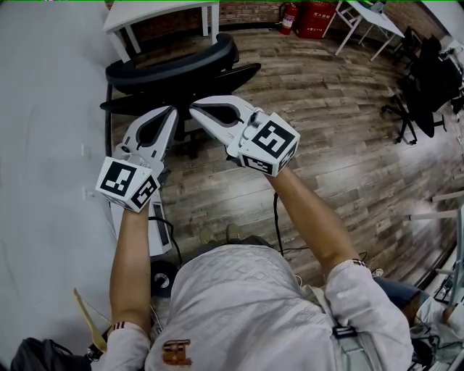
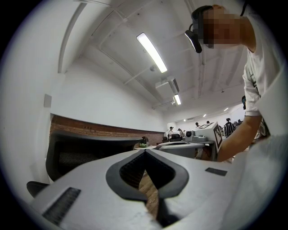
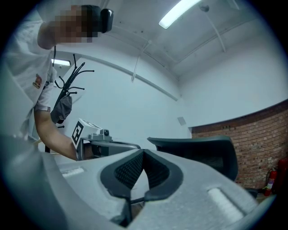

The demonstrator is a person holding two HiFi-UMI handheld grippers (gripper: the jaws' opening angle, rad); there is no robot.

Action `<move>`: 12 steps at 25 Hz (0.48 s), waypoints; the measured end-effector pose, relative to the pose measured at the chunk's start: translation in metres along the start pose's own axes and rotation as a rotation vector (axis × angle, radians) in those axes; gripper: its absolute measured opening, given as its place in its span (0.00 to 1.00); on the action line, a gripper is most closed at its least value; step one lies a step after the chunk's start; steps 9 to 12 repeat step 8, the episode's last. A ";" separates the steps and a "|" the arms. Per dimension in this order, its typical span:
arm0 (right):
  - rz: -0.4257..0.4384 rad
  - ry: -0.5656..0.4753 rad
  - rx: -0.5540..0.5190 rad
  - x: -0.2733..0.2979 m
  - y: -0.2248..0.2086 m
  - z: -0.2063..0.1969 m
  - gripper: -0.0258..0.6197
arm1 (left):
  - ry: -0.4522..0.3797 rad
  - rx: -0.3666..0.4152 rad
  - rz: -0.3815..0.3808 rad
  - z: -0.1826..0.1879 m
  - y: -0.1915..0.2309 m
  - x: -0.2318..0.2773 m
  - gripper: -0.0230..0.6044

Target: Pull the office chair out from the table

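A black office chair [image 1: 174, 69] stands on the wood floor just in front of a white table [image 1: 156, 13] at the top left. Both grippers are held level, side by side, tips toward the chair's backrest and a little short of it. The left gripper [image 1: 172, 110] is shut with nothing between its jaws. The right gripper [image 1: 193, 109] is shut and empty too. In the left gripper view the shut tips [image 2: 145, 150] point past the mesh backrest [image 2: 76, 152]. In the right gripper view the shut tips [image 3: 143, 151] sit left of the backrest [image 3: 202, 152].
A white wall [image 1: 51, 109] runs along the left. A red fire extinguisher [image 1: 288, 18] and a red cabinet [image 1: 315, 18] stand at the back. White tables [image 1: 370, 22] and dark chairs [image 1: 428, 80] fill the right. A black cable [image 1: 277, 224] lies on the floor.
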State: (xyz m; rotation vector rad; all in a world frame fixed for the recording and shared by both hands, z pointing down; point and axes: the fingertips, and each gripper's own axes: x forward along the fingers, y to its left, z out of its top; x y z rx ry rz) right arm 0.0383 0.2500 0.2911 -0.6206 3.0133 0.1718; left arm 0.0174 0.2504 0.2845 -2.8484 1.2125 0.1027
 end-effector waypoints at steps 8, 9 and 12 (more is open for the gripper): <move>0.004 0.002 -0.001 0.003 0.004 -0.006 0.04 | -0.011 -0.009 -0.008 -0.005 0.001 -0.004 0.04; 0.004 0.002 -0.001 0.003 0.004 -0.006 0.04 | -0.011 -0.009 -0.008 -0.005 0.001 -0.004 0.04; 0.004 0.002 -0.001 0.003 0.004 -0.006 0.04 | -0.011 -0.009 -0.008 -0.005 0.001 -0.004 0.04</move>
